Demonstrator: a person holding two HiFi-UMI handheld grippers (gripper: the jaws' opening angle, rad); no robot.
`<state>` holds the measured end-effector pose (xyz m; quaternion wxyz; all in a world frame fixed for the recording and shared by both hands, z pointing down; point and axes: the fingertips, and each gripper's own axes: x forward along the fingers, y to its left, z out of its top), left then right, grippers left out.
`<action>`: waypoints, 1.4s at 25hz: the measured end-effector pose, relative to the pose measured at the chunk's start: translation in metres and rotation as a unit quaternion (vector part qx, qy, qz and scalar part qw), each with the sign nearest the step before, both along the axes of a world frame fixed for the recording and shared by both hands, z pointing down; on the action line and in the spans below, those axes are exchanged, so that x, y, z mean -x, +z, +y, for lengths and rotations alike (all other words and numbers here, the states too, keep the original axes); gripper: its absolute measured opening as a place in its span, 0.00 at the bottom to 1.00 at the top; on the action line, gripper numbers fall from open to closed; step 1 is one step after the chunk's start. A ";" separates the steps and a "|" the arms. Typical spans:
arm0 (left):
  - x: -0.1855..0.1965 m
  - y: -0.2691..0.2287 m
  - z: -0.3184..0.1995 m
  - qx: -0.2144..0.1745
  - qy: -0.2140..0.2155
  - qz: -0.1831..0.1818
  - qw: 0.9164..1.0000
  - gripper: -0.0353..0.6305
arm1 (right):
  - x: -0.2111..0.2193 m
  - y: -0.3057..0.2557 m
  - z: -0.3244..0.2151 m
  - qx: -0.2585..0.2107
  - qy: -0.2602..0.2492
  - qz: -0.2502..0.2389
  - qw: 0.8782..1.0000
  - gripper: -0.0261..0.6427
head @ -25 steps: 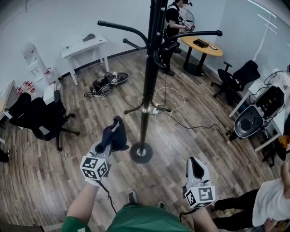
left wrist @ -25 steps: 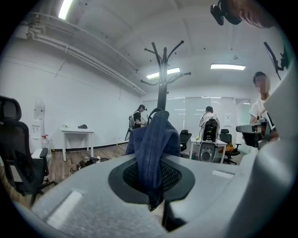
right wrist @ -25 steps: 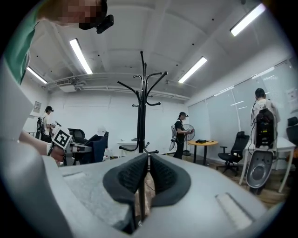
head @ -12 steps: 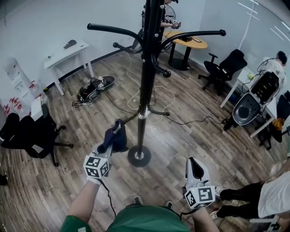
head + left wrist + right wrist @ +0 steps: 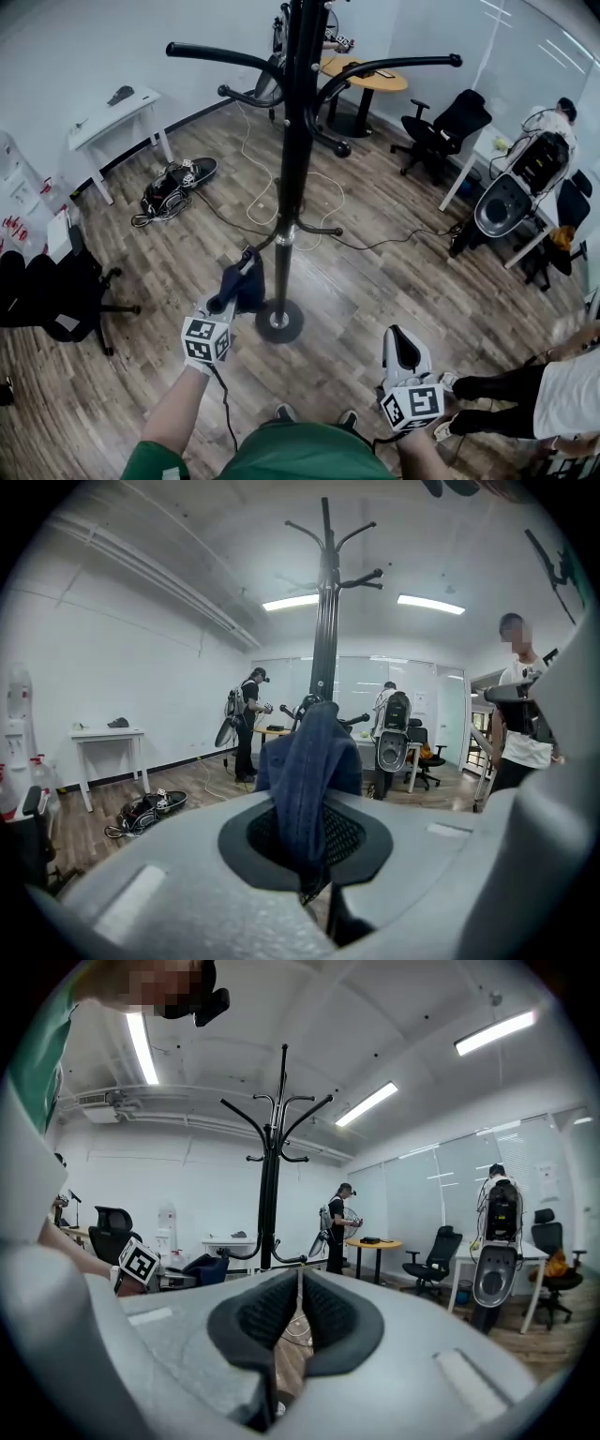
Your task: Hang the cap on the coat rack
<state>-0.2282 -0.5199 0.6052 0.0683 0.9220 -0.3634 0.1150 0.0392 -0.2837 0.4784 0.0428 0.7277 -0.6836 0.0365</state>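
Pinching the navy cap [image 5: 249, 289] tight in the left gripper [image 5: 242, 274], jaws clamped shut on a fold of the fabric. Holding it low, close by the pole of the black coat rack [image 5: 292, 169] and left of the round base [image 5: 278, 322], well under the curved hooks [image 5: 211, 54]. Looking along the left gripper [image 5: 305, 841] in its own view: catching the cap [image 5: 309, 761] rising as a blue fold out of the black pads, lining up almost dead ahead with the coat rack [image 5: 325, 621].

Carrying the right gripper [image 5: 403, 339] lower right of the base, well apart from the cap. Keeping its pads pressed together on nothing, going by the right gripper view [image 5: 298, 1312], and pointing toward the coat rack [image 5: 270, 1176] from the side.

Standing on a wood-plank floor [image 5: 141, 253]. Passing a loose pale cable [image 5: 323, 202] looping over the floor behind the pole, and a dark tangle of gear [image 5: 173, 186] toward the far left. Spotting a white desk [image 5: 112, 111] against the far wall, a round wooden table [image 5: 364, 73] at the far right, black office chairs [image 5: 441, 127] beside it, and a seated person's legs [image 5: 497, 412] at the near right edge.
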 end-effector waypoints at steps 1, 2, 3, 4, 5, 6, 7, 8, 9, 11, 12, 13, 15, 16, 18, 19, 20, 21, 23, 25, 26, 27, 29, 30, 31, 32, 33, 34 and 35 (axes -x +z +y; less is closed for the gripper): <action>-0.003 0.002 -0.002 -0.001 0.003 -0.002 1.000 0.08 | 0.000 0.000 0.001 0.001 0.001 0.001 1.000 0.06; -0.007 0.004 -0.003 -0.001 0.006 -0.003 1.000 0.08 | 0.000 0.000 0.001 0.002 0.003 0.002 1.000 0.06; -0.010 0.006 -0.005 0.000 0.008 -0.004 1.000 0.08 | -0.001 -0.001 0.001 0.003 0.004 0.003 1.000 0.06; -0.013 0.008 -0.007 0.001 0.010 -0.004 1.000 0.08 | -0.002 -0.001 0.002 0.004 0.005 0.003 1.000 0.06; -0.017 0.010 -0.009 0.002 0.011 -0.003 1.000 0.08 | -0.003 0.000 0.002 0.005 0.006 0.003 1.000 0.06; -0.020 0.012 -0.011 0.003 0.011 -0.002 1.000 0.08 | -0.004 0.000 0.004 0.006 0.007 0.003 1.000 0.06; -0.023 0.014 -0.012 0.005 0.010 -0.001 1.000 0.08 | -0.005 0.001 0.006 0.007 0.008 0.002 1.000 0.06; -0.027 0.016 -0.013 0.006 0.010 -0.002 1.000 0.08 | -0.007 0.002 0.008 0.008 0.009 0.002 1.000 0.06; -0.031 0.018 -0.014 0.007 0.010 -0.004 1.000 0.08 | -0.008 0.002 0.010 0.009 0.010 0.001 1.000 0.06; -0.039 0.023 -0.017 0.009 0.010 -0.011 1.000 0.08 | -0.013 0.004 0.014 0.012 0.012 -0.001 1.000 0.06; -0.043 0.025 -0.019 0.012 0.008 -0.014 1.000 0.08 | -0.016 0.005 0.015 0.014 0.012 -0.002 1.000 0.06; -0.047 0.027 -0.021 0.015 0.005 -0.017 1.000 0.08 | -0.018 0.005 0.016 0.015 0.009 -0.002 1.000 0.06; -0.053 0.031 -0.024 0.022 -0.001 -0.024 0.999 0.09 | -0.023 0.004 0.016 0.016 0.002 -0.001 1.000 0.06; -0.055 0.033 -0.025 0.027 -0.005 -0.027 0.999 0.09 | -0.026 0.003 0.016 0.016 -0.001 -0.001 1.000 0.06; -0.057 0.038 -0.024 0.041 -0.014 -0.031 0.999 0.21 | -0.033 0.002 0.015 0.018 -0.007 -0.001 1.000 0.06; -0.056 0.040 -0.022 0.048 -0.020 -0.032 0.998 0.30 | -0.036 0.000 0.015 0.018 -0.011 -0.001 1.000 0.06; -0.055 0.040 -0.019 0.052 -0.027 -0.032 0.998 0.36 | -0.039 -0.002 0.014 0.016 -0.015 0.000 1.000 0.06; -0.055 0.038 -0.016 0.053 -0.033 -0.032 0.998 0.41 | -0.043 -0.004 0.014 0.015 -0.019 0.001 1.000 0.06; -0.052 0.035 -0.007 0.054 -0.046 -0.032 0.997 0.44 | -0.052 -0.006 0.012 0.012 -0.023 -0.003 1.000 0.06; -0.047 0.034 0.003 0.056 -0.062 -0.030 0.996 0.48 | -0.061 -0.009 0.011 0.007 -0.026 -0.007 1.000 0.06; -0.044 0.034 0.010 0.058 -0.071 -0.027 0.995 0.48 | -0.064 -0.011 0.011 0.004 -0.028 -0.008 1.000 0.06; -0.041 0.032 0.017 0.059 -0.079 -0.022 0.995 0.48 | -0.067 -0.013 0.010 0.001 -0.030 -0.009 1.000 0.06; -0.037 0.020 0.034 0.055 -0.094 -0.007 0.994 0.48 | -0.073 -0.019 0.008 -0.008 -0.035 -0.009 0.999 0.06; -0.037 0.011 0.042 0.052 -0.098 0.001 0.994 0.48 | -0.077 -0.023 0.006 -0.014 -0.038 -0.009 0.999 0.06; -0.040 0.000 0.051 0.047 -0.099 0.010 0.994 0.48 | -0.081 -0.028 0.005 -0.020 -0.040 -0.009 0.999 0.06; -0.046 -0.012 0.061 0.042 -0.096 0.020 0.994 0.48 | -0.085 -0.033 0.003 -0.025 -0.041 -0.009 0.999 0.06; -0.054 -0.025 0.071 0.036 -0.091 0.031 0.995 0.48 | -0.089 -0.038 0.003 -0.031 -0.042 -0.010 0.999 0.06; -0.064 -0.040 0.082 0.030 -0.083 0.044 0.995 0.48 | -0.094 -0.042 0.003 -0.036 -0.043 -0.011 0.998 0.06; -0.075 -0.055 0.092 0.022 -0.074 0.057 0.995 0.46 | -0.097 -0.047 0.003 -0.041 -0.044 -0.012 0.998 0.06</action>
